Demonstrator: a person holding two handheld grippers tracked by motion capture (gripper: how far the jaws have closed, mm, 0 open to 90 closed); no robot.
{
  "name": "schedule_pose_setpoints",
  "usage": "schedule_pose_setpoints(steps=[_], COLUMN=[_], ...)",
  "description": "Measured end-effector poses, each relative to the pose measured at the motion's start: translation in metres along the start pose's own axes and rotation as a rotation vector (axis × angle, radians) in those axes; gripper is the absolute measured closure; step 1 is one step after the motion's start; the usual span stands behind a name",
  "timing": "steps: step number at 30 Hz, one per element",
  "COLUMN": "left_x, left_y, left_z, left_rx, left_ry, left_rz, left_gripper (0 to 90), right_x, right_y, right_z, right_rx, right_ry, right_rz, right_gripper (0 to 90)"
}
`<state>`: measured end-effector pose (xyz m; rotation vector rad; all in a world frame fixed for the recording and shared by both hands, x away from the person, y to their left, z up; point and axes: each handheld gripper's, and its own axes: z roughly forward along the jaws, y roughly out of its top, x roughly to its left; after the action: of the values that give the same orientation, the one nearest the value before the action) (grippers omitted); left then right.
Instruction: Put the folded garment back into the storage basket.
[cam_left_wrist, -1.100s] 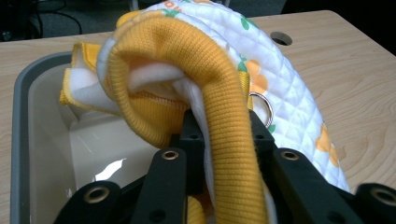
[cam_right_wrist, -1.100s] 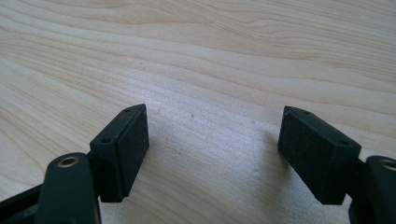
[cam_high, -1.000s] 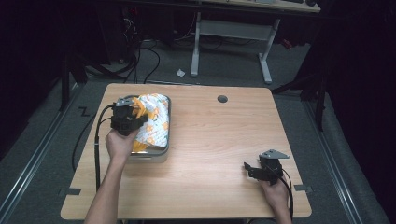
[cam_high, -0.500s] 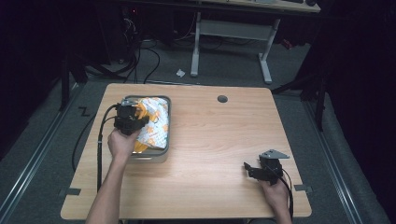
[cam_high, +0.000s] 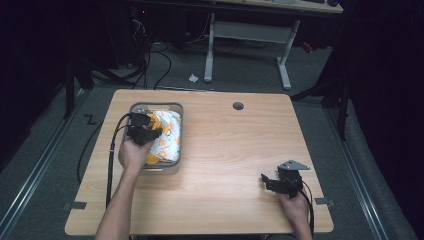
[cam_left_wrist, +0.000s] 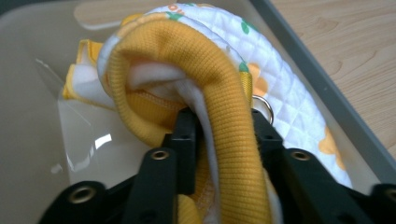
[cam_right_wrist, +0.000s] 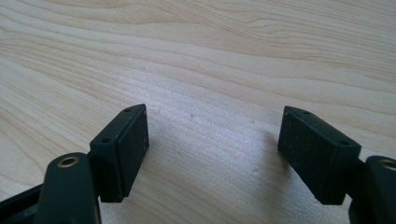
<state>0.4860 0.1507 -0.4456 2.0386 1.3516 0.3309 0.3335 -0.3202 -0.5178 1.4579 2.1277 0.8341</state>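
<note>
Pinching a yellow quilted cloth (cam_left_wrist: 219, 74) inside the grey bin (cam_high: 176, 131).
The left gripper (cam_left_wrist: 219, 135) is clamped on its ribbed edge; the right gripper (cam_right_wrist: 212, 140) rests wide apart on the wooden table (cam_high: 235, 150).

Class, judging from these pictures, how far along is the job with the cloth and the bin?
Done: the yellow-and-white quilted cloth lies in the grey bin. In hand: the left claw is shut on the cloth's yellow ribbed edge, inside the bin. Left: the purpose is unclear; the right claw waits open over bare table.
</note>
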Motion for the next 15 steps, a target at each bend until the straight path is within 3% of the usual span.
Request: schedule_pose_setpoints(steps=[5, 8, 15], left_x=[-0.003, -0.004, -0.01], left_y=[0.0, 0.0, 0.001], left_z=[0.002, -0.003, -0.018], left_rx=[0.009, -0.017, -0.076], left_ry=[0.045, 0.061, 0.046], left_rz=[0.02, 0.025, 0.025], left_gripper=[52.7, 51.1, 46.9], right_x=[0.0, 0.0, 0.0], right_y=[0.0, 0.0, 0.0], right_z=[0.0, 0.0, 0.0], right_rx=[0.0, 0.0, 0.0], right_ry=[0.0, 0.0, 0.0], right_rz=[0.0, 0.0, 0.0], right_gripper=[24.7, 24.7, 24.7])
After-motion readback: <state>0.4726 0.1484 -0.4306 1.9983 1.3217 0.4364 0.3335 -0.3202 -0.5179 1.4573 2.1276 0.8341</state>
